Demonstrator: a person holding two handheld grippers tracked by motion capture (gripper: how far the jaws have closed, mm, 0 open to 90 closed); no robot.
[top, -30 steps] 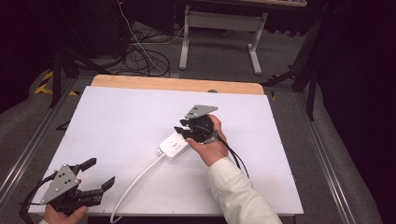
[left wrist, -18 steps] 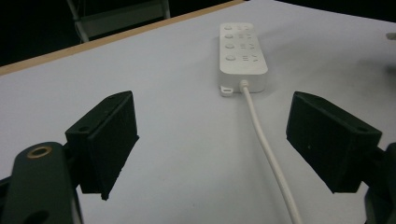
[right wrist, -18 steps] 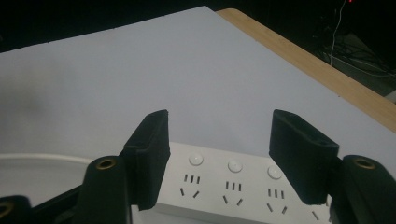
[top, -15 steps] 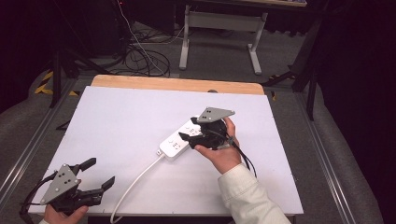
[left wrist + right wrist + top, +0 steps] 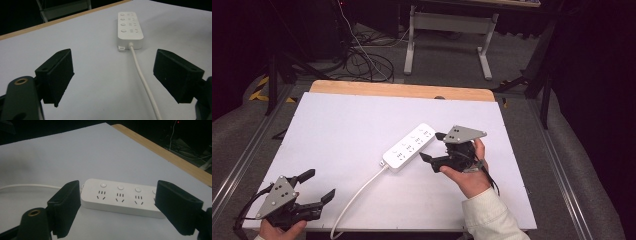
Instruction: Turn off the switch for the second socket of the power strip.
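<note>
A white power strip [image 5: 409,147] lies slantwise in the middle of the white table [image 5: 327,125]. Its white cable [image 5: 354,197] runs to the near edge. My right gripper [image 5: 432,146] hovers open just right of the strip, jaws wide apart and holding nothing. In the right gripper view the strip [image 5: 120,198] lies crosswise just beyond the open gripper [image 5: 122,206], with sockets and round buttons facing up. My left gripper [image 5: 319,184] rests open at the near left corner. In the left gripper view the strip [image 5: 130,27] and its cable [image 5: 142,77] lie well ahead of that gripper [image 5: 117,75].
A wooden strip [image 5: 402,90] borders the table's far edge. Beyond it on the floor are a tangle of cables [image 5: 362,60] and a grey metal stand [image 5: 447,25]. Metal rails [image 5: 242,155] run along both sides of the table.
My right gripper has drawn back to the right, off the power strip, uncovering its whole length. The strip and the left gripper have stayed put.
</note>
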